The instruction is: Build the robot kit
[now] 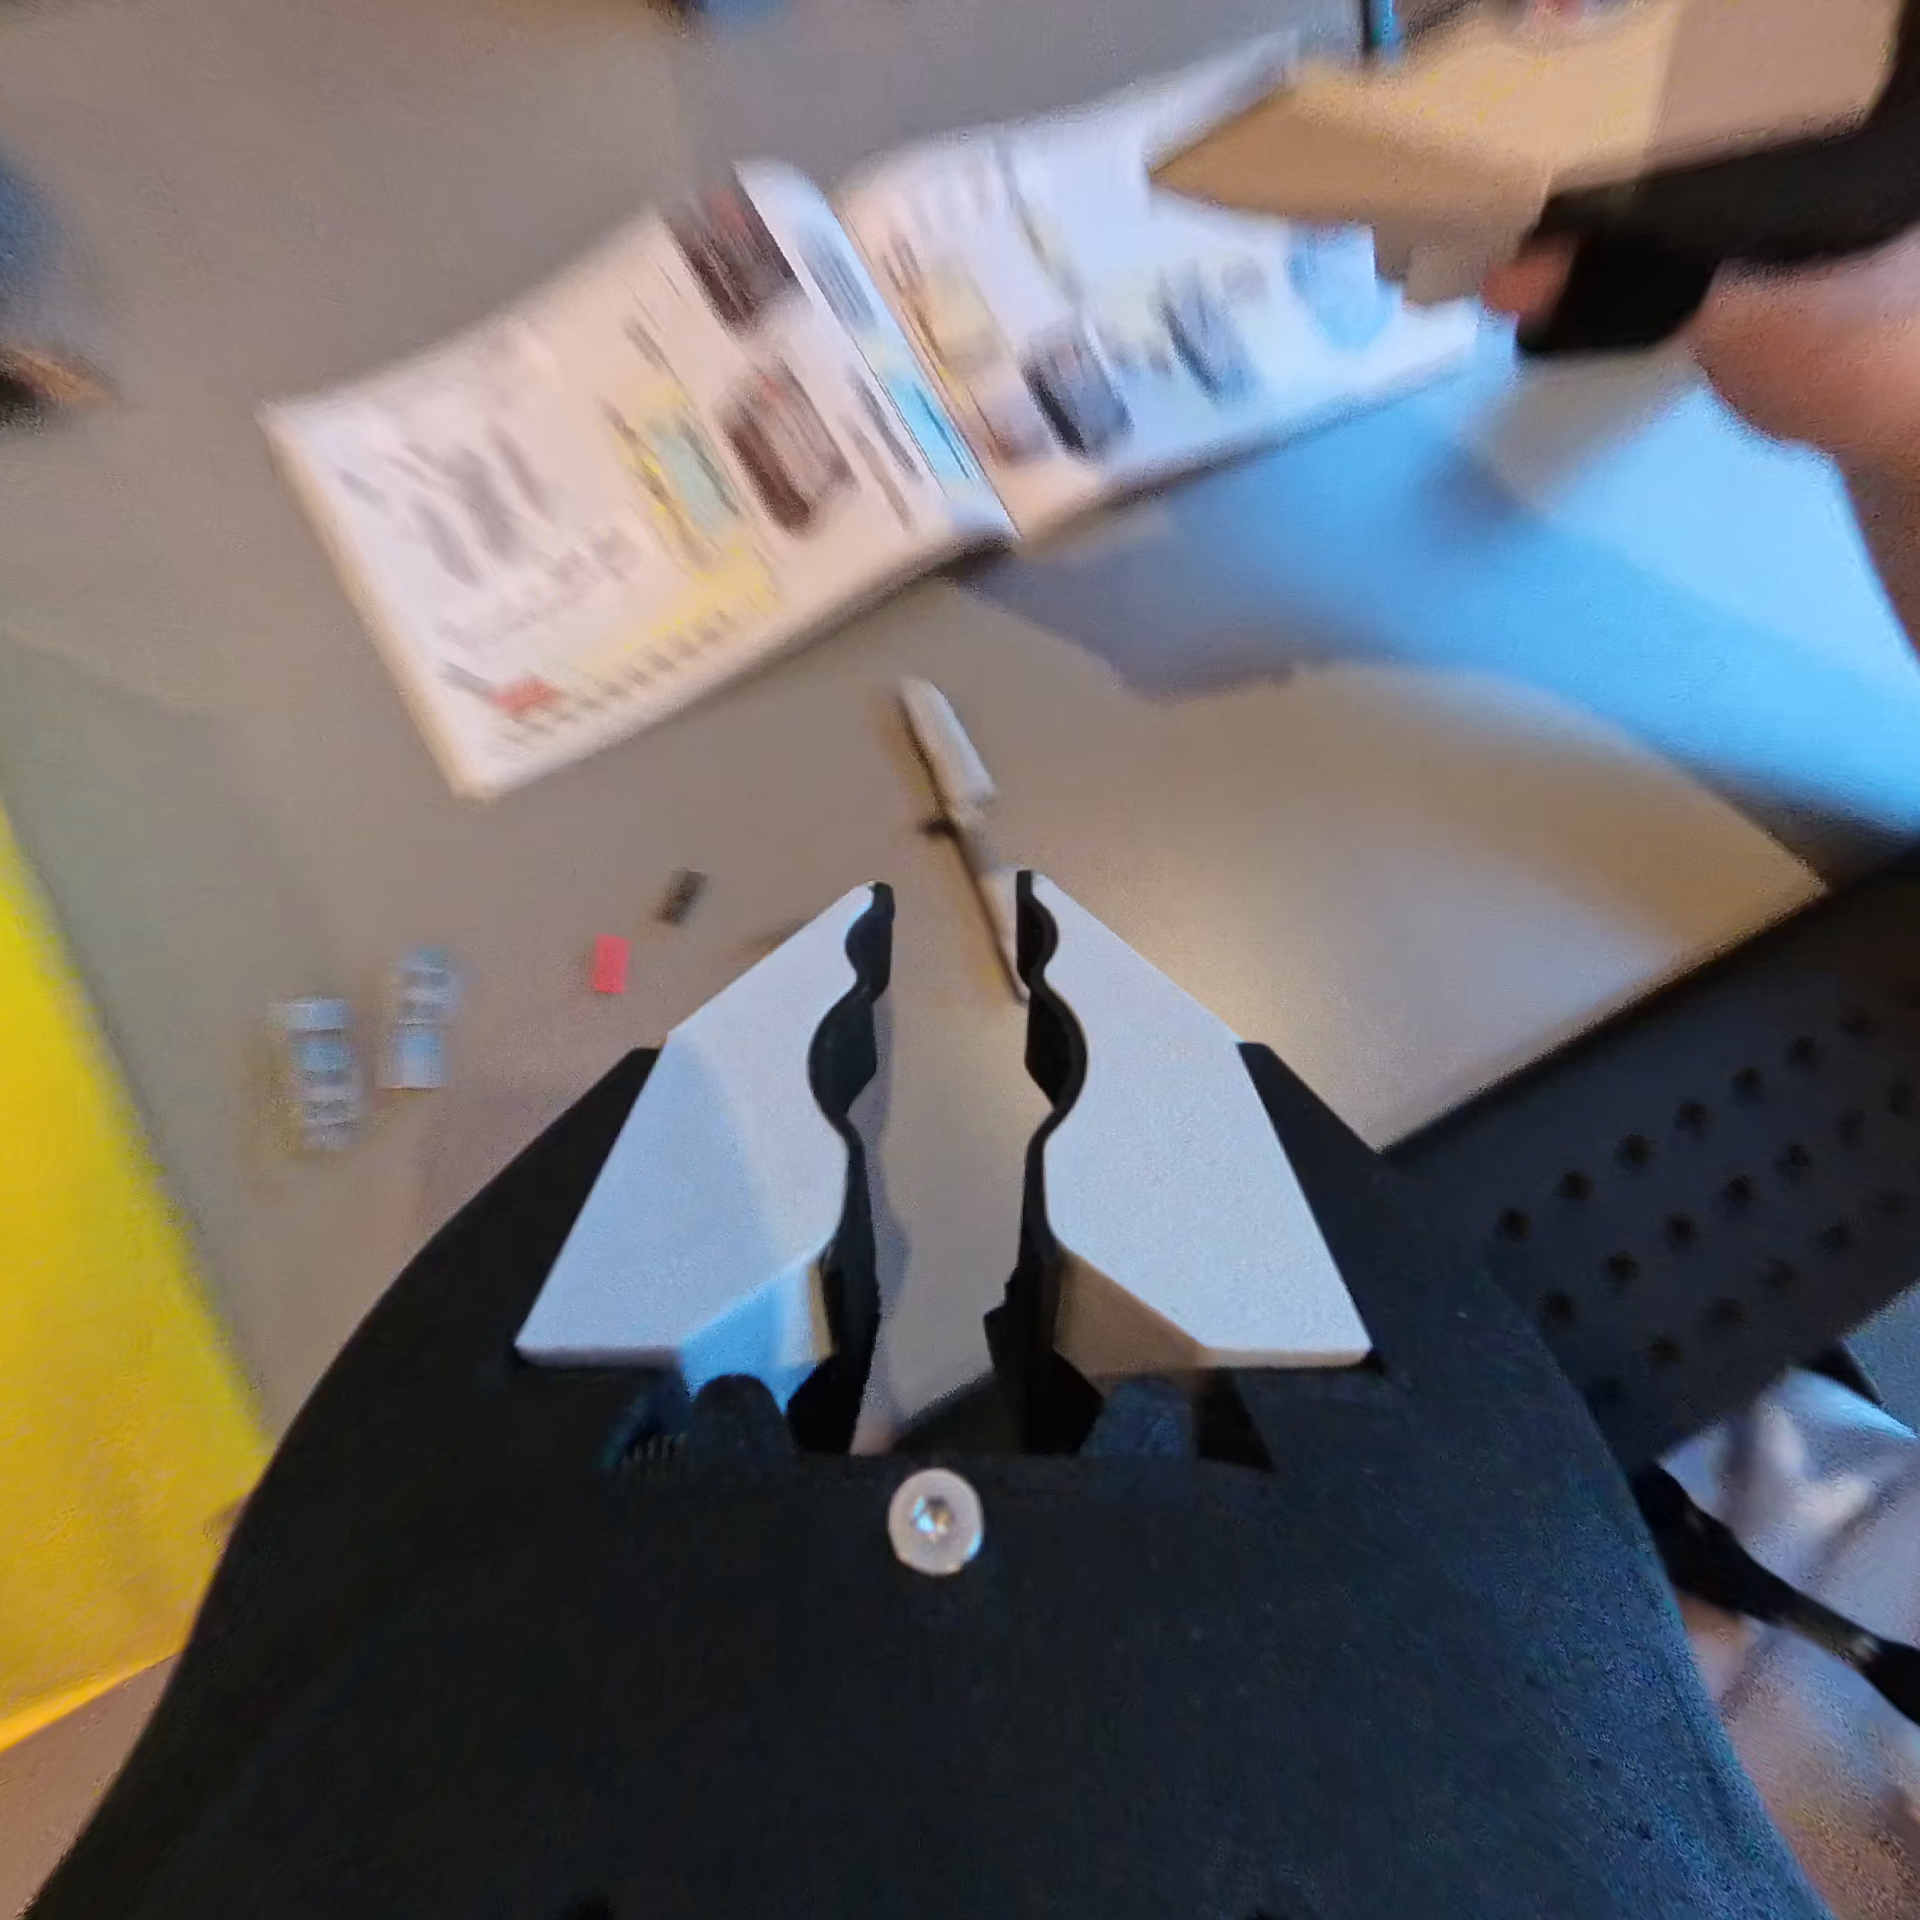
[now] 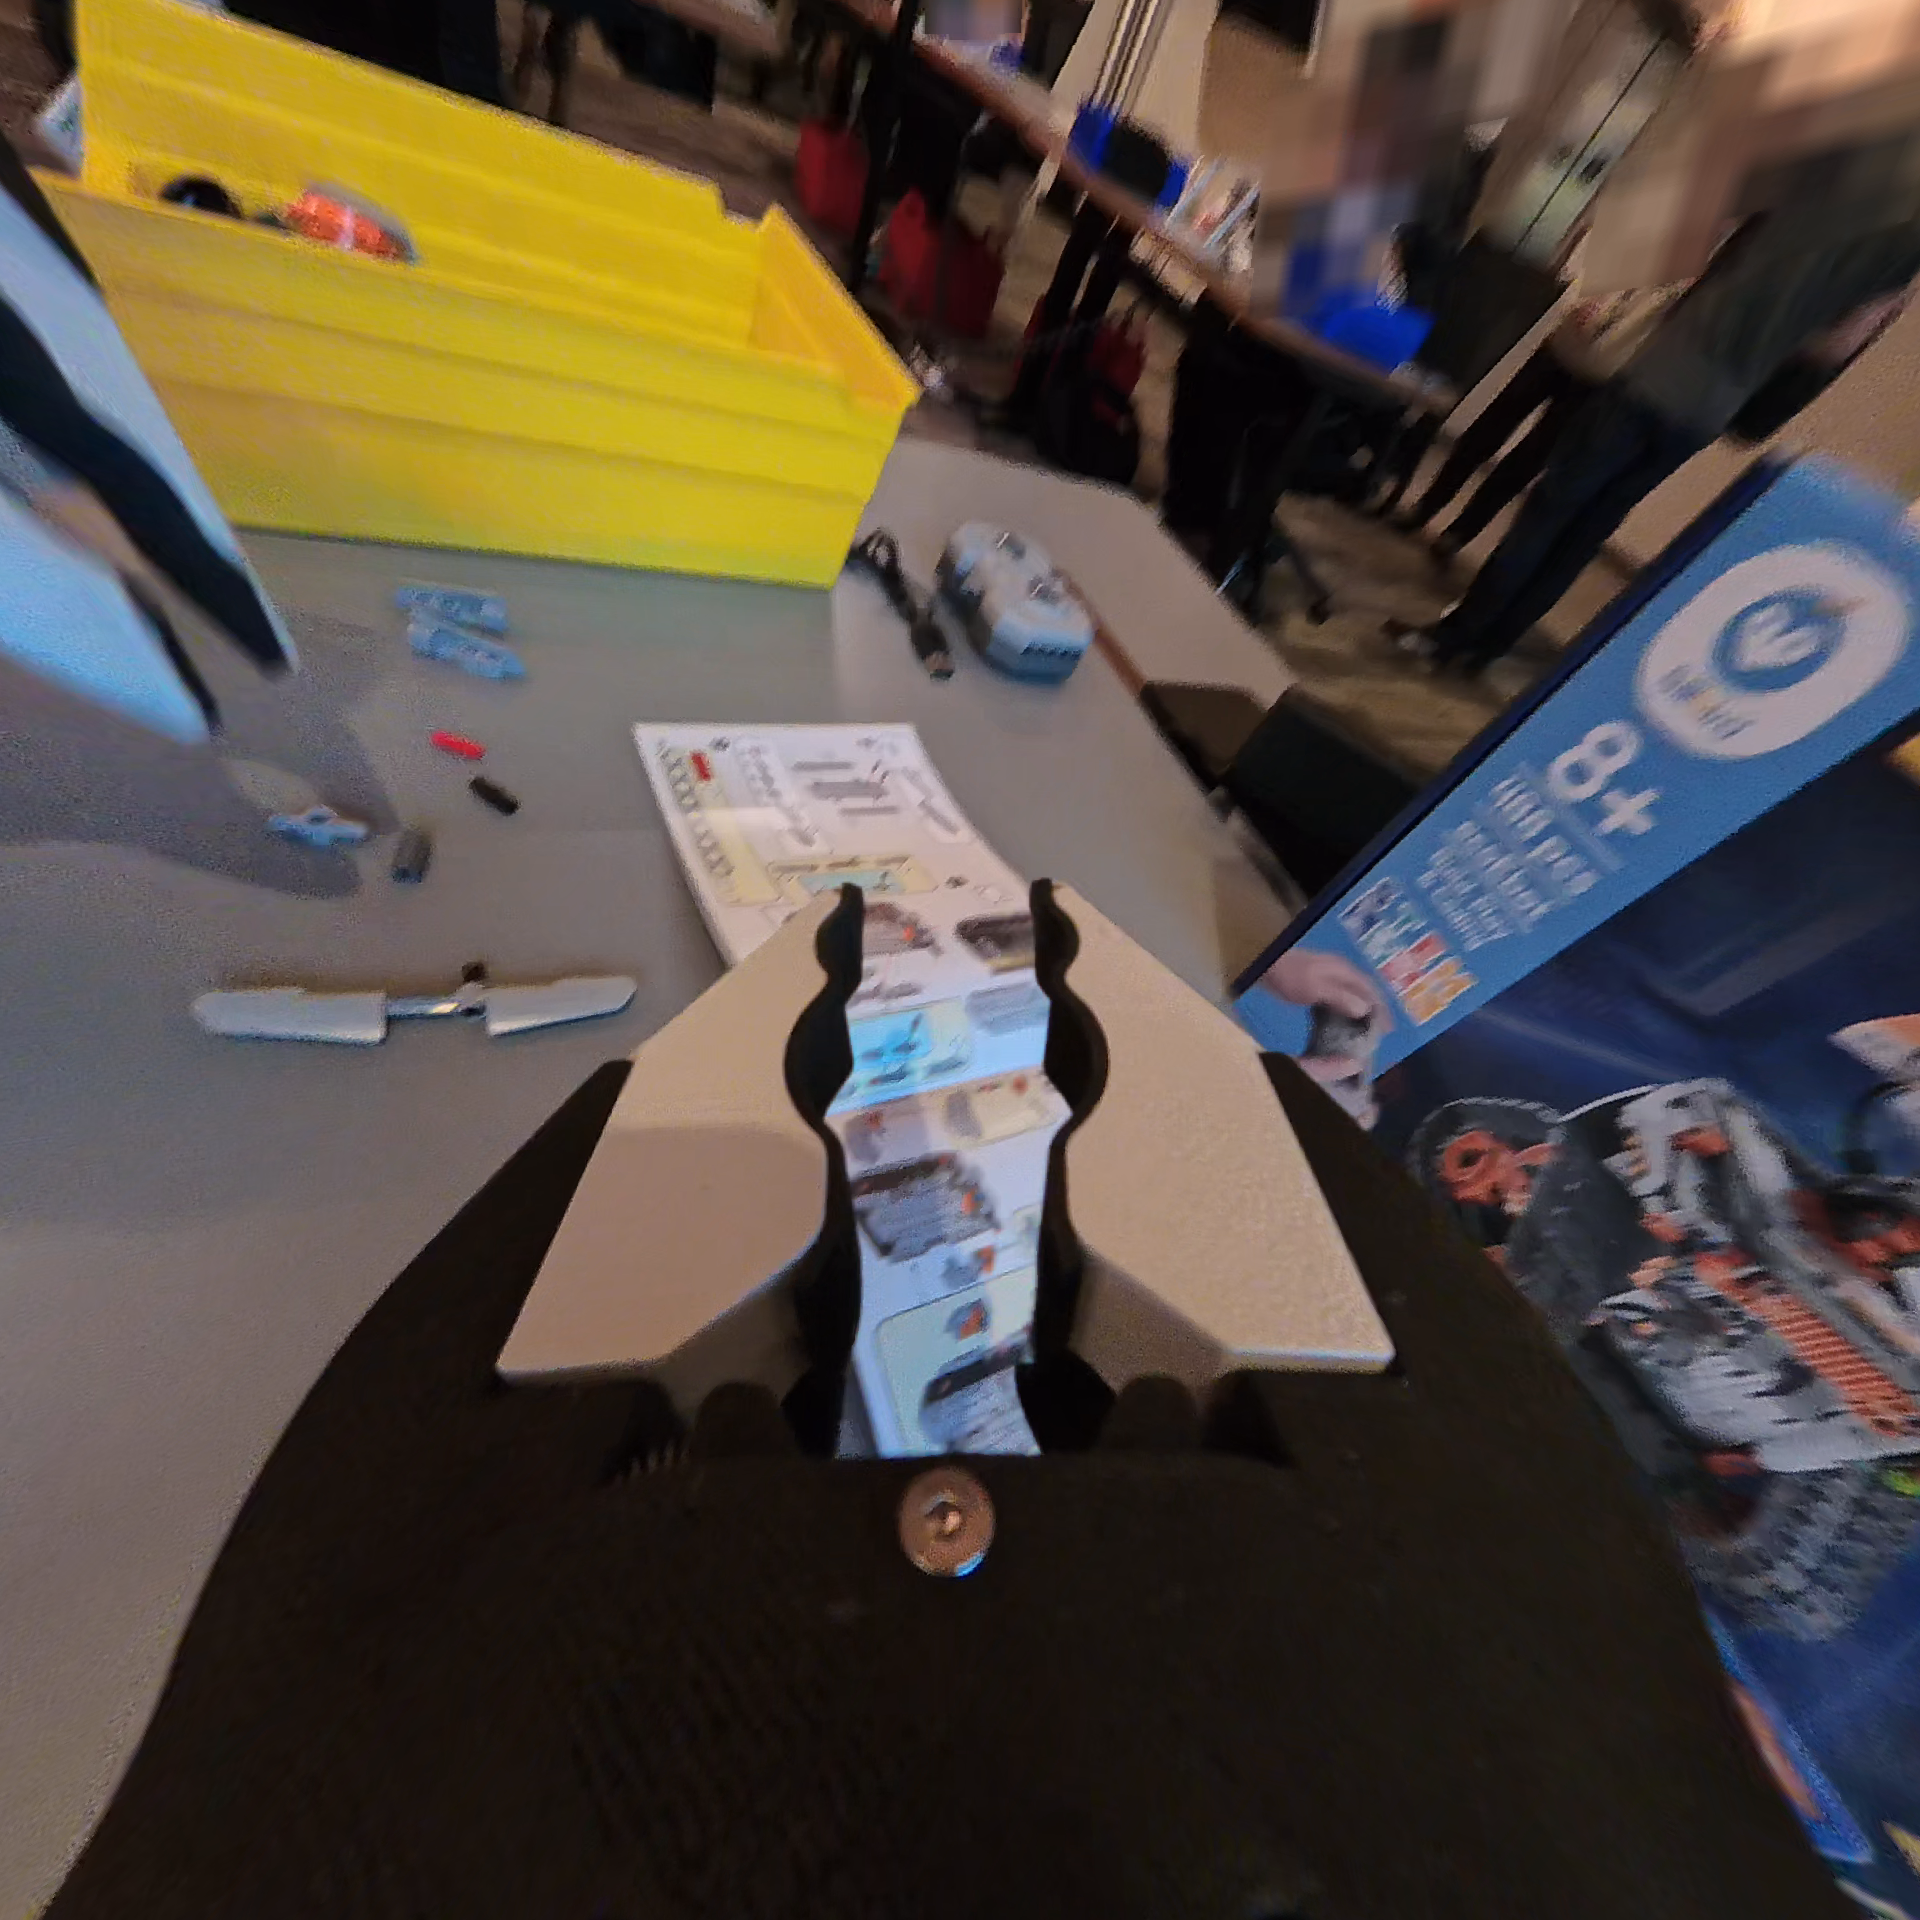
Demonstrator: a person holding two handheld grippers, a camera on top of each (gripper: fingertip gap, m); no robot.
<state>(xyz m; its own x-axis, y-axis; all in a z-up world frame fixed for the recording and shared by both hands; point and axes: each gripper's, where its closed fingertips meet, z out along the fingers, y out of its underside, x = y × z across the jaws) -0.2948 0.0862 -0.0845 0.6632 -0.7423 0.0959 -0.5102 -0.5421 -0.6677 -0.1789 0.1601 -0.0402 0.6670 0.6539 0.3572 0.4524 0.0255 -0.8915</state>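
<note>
My left gripper (image 1: 954,894) is open and empty, hovering over a grey table (image 1: 1299,914). A long grey piece (image 1: 951,758) lies just beyond its fingertips. A small red piece (image 1: 611,961), a black piece (image 1: 681,894) and two grey ribbed pieces (image 1: 322,1060) lie to its left. My right gripper (image 2: 948,899) is open and empty above an open instruction booklet (image 2: 821,821). The booklet also shows, blurred, in the left wrist view (image 1: 623,499). The long grey piece (image 2: 416,1006) lies to the right gripper's left.
A yellow bin (image 2: 520,416) stands at the table's far side, with a grey block (image 2: 1013,603) and a black cable (image 2: 904,592) beside it. A blue toy box (image 2: 1662,1039) stands on the right. A black perforated chair (image 1: 1714,1195) is at the table's edge. People stand in the background. The tips of one gripper are about 15 cm away from the tips of the other. My left gripper's tips are some 10 cm from the long grey piece (image 1: 951,758). My right wrist view (image 2: 549,1008) looks at it from another angle.
</note>
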